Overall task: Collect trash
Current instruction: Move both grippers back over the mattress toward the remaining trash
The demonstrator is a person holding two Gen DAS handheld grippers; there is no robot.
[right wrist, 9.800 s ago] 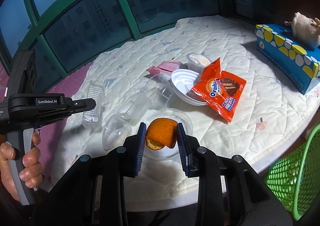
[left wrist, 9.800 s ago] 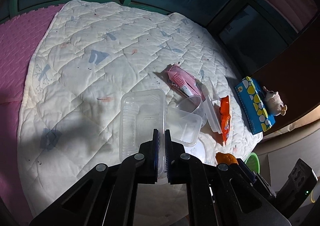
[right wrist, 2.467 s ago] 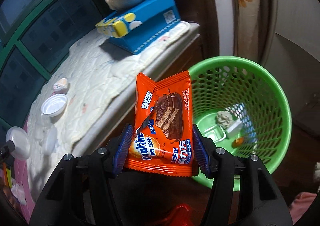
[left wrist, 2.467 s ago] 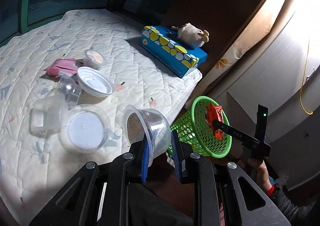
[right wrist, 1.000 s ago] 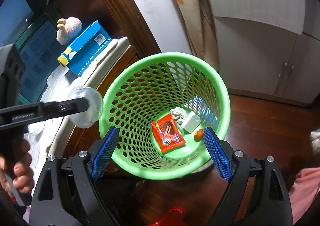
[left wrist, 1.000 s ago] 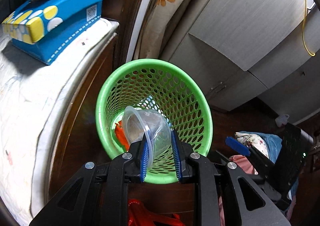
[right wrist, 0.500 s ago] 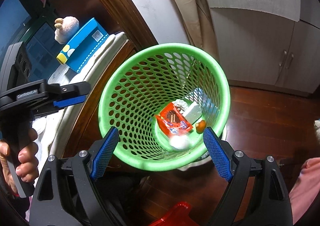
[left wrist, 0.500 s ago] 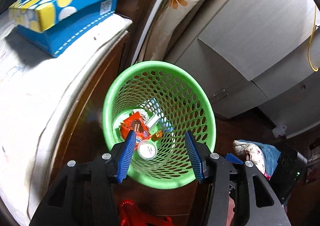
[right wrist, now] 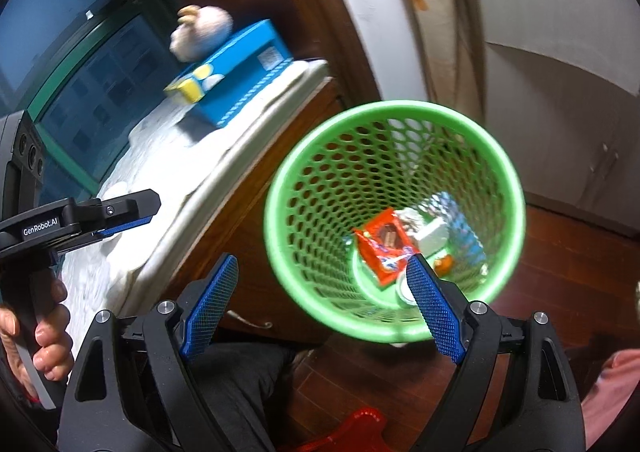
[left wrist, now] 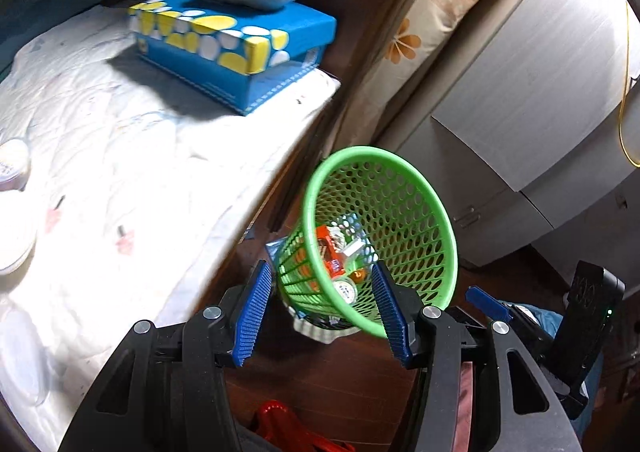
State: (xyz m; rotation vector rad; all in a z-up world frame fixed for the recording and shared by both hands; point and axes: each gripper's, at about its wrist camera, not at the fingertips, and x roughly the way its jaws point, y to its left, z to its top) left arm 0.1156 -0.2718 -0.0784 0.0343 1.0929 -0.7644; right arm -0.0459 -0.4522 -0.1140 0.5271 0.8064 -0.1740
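Trash basket (right wrist: 276, 188) below both | left gripper (left wrist: 322, 310) wide, empty | right gripper (right wrist: 320, 302) wide, empty

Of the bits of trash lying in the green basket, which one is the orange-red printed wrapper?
The snack wrapper on the left of the green basket floor, beside the white lump and blue foil.

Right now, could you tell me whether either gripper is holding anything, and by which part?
Nothing is held: the left gripper and the right gripper are both open and empty above the green basket.
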